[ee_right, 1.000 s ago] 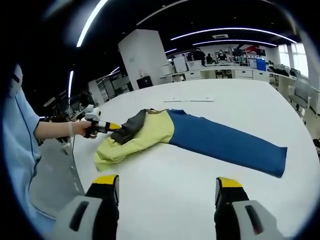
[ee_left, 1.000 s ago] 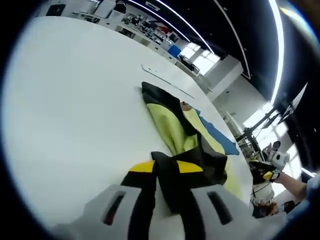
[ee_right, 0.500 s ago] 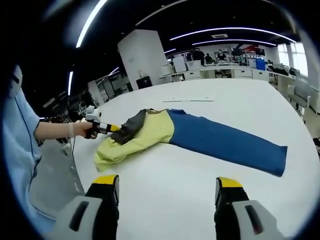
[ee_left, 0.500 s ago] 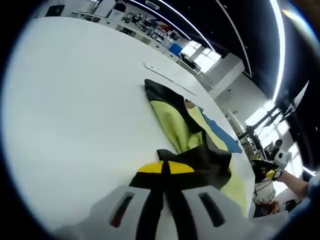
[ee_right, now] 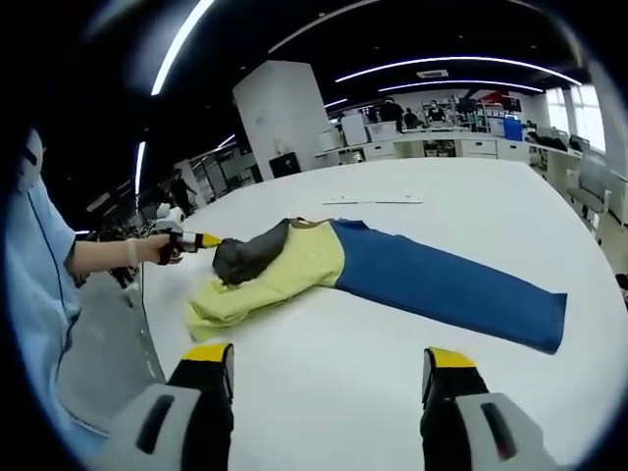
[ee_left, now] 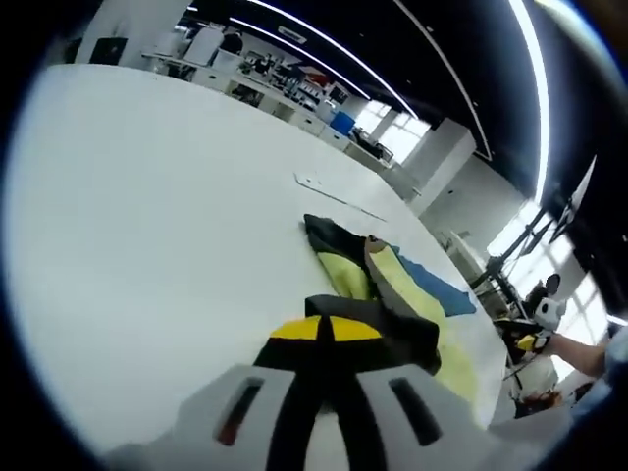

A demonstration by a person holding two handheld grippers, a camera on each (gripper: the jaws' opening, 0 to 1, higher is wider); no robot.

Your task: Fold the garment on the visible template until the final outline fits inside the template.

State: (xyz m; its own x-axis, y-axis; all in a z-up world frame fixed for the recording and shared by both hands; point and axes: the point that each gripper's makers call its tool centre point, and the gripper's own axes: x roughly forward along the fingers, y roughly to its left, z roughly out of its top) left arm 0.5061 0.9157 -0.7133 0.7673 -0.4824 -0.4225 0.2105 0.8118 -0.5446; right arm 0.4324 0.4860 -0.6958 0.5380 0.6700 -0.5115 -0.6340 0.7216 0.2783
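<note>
soft yellow-green, dark grey and blue fabric garment (ee_right: 392, 275) lies flat on white table (ee_right: 471, 196), ahead of right gripper (ee_right: 324, 378), whose jaws stand apart, holding nothing. left gripper (ee_left: 326, 332) pinched on dark grey edge (ee_right: 245, 257) at garment's near end. limp, light cloth; likely drapes and slips, so grip hem or corner, not middle.

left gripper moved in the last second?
Yes. In the right gripper view the left gripper, shut on the garment's dark flap, has lifted it and carried it toward the blue template.
</note>
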